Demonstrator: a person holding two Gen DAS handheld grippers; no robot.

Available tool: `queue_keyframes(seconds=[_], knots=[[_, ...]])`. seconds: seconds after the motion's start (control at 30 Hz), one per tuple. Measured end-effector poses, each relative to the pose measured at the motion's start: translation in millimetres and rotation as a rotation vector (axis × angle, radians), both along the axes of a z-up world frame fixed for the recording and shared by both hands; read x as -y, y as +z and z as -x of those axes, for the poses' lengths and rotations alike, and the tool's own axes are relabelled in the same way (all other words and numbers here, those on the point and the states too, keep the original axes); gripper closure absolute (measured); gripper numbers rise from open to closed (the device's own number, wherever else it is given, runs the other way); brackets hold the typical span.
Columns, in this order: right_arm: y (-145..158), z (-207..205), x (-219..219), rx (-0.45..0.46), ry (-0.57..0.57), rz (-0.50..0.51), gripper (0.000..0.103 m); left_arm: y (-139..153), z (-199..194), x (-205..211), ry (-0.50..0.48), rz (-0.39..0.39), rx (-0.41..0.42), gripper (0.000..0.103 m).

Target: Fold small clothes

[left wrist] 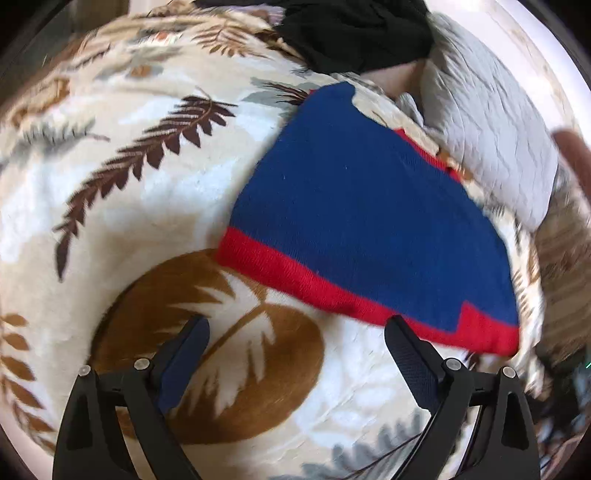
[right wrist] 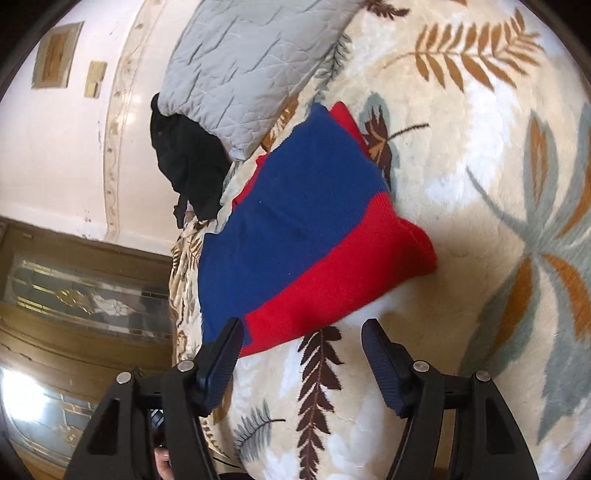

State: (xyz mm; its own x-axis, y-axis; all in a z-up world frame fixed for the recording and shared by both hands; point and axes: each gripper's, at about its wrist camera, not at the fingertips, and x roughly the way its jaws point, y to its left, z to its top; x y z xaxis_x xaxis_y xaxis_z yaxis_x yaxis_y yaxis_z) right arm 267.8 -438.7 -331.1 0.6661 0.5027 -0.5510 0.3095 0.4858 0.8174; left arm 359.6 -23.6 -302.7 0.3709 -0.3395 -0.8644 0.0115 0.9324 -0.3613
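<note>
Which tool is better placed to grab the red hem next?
Probably right: the right tool is open with the knit garment's red hem between its fingers. The left tool sits beside the hem.

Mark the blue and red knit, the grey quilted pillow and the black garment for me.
blue and red knit (left wrist: 362, 206), left wrist view, blue middle panel.
grey quilted pillow (right wrist: 251, 55), right wrist view, quilted face.
black garment (left wrist: 354, 33), left wrist view, centre of heap.

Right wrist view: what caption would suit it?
Open right gripper poised at the red hem of a blue knit garment lying on a leaf-patterned blanket.
</note>
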Motion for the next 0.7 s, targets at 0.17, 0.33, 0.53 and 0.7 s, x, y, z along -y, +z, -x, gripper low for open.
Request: queue_keyframes(seconds=[0.17, 0.33, 0.53, 0.7], knots=[[-9.8, -9.6, -6.7, -0.023, -0.004, -0.044, 0.033, -3.0, -8.4, -4.2, 0.046, 0.138, -0.01, 0.008], [-12.2, -16.0, -13.9, -0.026, 0.004, -0.037, 0.033, -4.1, -11.6, -6.0, 0.077, 0.216, 0.004, 0.026], [-26.1, -20.2, -12.3, -0.054, -0.035, -0.056, 0.033, -8.5, -17.0, -2.3, 0.109, 0.237, 0.01, 0.052], [-28.5, -25.0, -5.4, -0.004, -0.11, -0.072, 0.034, -11.1, -22.0, 1.4, 0.137, 0.266, 0.028, 0.045]])
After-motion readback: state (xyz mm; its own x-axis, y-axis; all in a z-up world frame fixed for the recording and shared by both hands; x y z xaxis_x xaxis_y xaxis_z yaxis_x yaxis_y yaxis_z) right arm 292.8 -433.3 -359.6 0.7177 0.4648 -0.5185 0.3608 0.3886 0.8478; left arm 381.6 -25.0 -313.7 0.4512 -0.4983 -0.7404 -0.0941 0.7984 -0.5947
